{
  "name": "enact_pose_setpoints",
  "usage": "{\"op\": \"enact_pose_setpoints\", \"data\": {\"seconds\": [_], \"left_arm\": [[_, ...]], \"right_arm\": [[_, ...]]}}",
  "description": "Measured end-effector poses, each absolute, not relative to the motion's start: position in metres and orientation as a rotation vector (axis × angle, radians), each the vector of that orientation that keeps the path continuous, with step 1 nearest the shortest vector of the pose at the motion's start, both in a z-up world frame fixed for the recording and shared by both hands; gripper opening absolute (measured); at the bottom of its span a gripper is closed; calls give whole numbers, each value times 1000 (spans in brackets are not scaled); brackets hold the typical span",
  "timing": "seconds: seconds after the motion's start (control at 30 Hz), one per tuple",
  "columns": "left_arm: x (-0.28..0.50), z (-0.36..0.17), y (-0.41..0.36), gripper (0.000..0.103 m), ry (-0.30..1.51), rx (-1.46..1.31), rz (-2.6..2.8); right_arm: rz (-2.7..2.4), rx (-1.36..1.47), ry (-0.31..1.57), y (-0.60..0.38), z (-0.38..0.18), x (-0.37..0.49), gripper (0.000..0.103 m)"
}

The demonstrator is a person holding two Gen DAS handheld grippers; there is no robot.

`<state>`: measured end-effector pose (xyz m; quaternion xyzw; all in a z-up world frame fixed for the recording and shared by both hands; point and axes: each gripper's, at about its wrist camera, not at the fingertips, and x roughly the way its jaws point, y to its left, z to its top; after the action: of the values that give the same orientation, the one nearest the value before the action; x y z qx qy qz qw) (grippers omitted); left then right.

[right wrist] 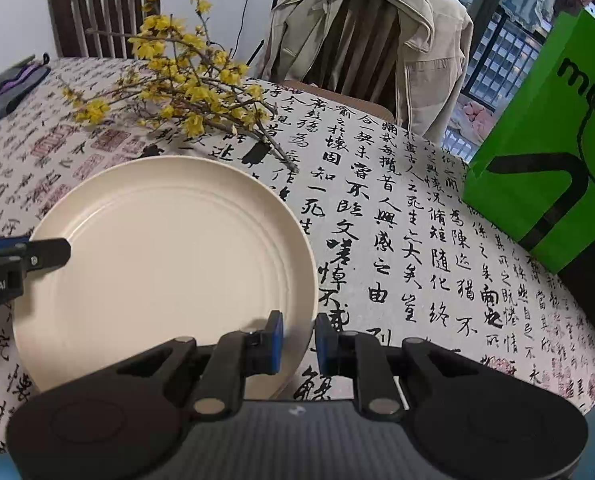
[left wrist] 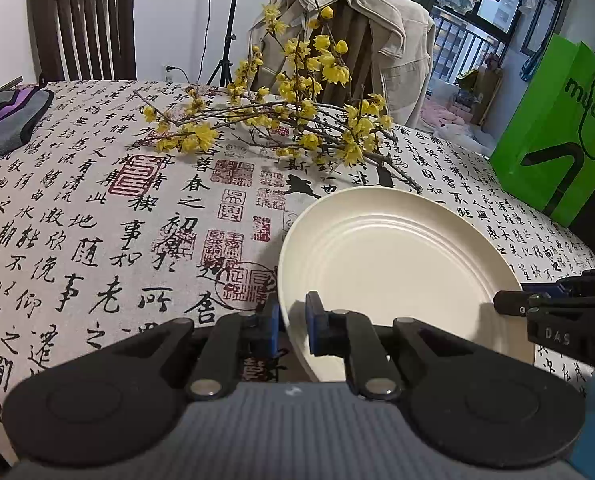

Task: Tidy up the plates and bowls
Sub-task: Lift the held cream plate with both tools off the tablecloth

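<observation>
A plate (left wrist: 393, 264) lies on the table (left wrist: 97, 200) between the two grippers, the left gripper (left wrist: 292, 326) at its left rim and the right gripper (right wrist: 299, 340) at its right rim, with a flowering branch (left wrist: 281, 120) behind it, a bag (left wrist: 557, 132) to its right and chairs (left wrist: 83, 20) beyond the table.

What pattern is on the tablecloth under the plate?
The tablecloth is pale with black Chinese calligraphy and red seal stamps, clearest in the left wrist view.

a round cream plate (left wrist: 393, 268) with faint concentric rings lies right side up, its near rim set between blue gripper pads on both left and right sides.
</observation>
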<state>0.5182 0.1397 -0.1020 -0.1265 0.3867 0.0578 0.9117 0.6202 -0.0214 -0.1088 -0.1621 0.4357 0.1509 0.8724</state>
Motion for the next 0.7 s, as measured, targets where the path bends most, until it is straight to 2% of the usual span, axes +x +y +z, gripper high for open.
{"op": "enact_pose_setpoints", "data": {"seconds": [0.13,0.7], "left_arm": [[518,-102,140,13,795,-255,122],[511,-85,141,13,731,-259,143]], "right_arm": [[321,-316,907,-25,-107,621,12],[327,-245,816,-28,-88,614,12]]}}
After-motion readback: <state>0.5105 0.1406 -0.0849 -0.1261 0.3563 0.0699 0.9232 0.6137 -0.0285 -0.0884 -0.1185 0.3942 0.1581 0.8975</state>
